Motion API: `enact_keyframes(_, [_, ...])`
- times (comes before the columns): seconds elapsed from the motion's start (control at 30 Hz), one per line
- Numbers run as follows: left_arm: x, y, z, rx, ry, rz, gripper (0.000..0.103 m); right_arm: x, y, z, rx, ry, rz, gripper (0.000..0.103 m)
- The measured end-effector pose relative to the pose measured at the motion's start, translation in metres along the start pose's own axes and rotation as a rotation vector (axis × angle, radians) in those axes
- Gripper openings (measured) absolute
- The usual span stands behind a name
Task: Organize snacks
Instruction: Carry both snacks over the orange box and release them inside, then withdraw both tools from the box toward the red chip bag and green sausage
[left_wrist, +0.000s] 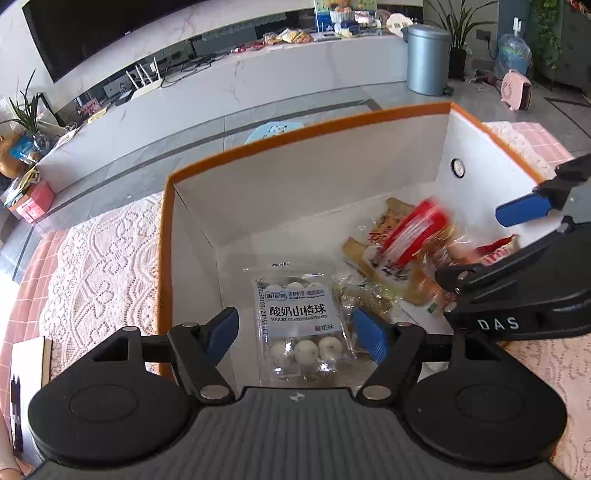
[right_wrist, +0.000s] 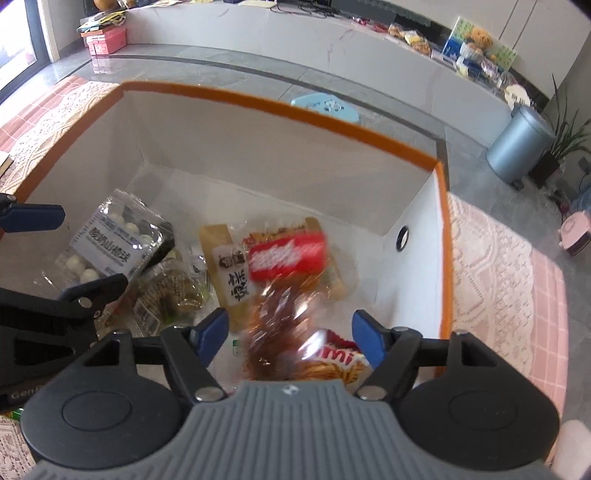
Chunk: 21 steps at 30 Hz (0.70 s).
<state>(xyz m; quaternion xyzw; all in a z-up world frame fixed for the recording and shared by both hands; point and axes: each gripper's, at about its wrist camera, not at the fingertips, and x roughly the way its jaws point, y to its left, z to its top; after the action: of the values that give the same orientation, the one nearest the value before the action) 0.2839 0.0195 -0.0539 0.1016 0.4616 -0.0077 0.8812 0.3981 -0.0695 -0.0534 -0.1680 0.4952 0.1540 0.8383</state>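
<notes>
Where "YOGURT COATED" shows, hawthorn packet (left_wrist: 303, 325), box (left_wrist: 295, 136)

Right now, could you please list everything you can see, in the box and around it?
box: one, white with orange rim, on the cloth
hawthorn pack: one, clear with white label, box floor, left
red pack: one, red, blurred, over the pile in the box
tan pack: one, yellowish, box floor, middle
fries pack: one, red, box floor, near right
cloth: one, pink and white lace, under the box
bin: one, grey-blue, on the floor behind
left gripper: open, over the hawthorn pack
right gripper: open, over the pile
</notes>
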Motion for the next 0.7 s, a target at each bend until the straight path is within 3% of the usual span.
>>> enact_keyframes(0.37, [-0.062, 0.011, -0.018, -0.088, -0.155, -0.011, 0.086, -0.070, -0.009, -0.016, 0.083, -0.187, -0.029, 0.073])
enact_keyframes(0.43, [-0.076, 0.013, -0.024, -0.101, -0.190, -0.016, 0.086, -0.083, -0.011, -0.026, 0.110, -0.223, -0.012, 0.082])
enact_keyframes(0.7, [-0.131, 0.009, -0.061, -0.076, -0.262, -0.105, 0.088, -0.129, -0.004, -0.086, 0.189, -0.331, 0.039, 0.083])
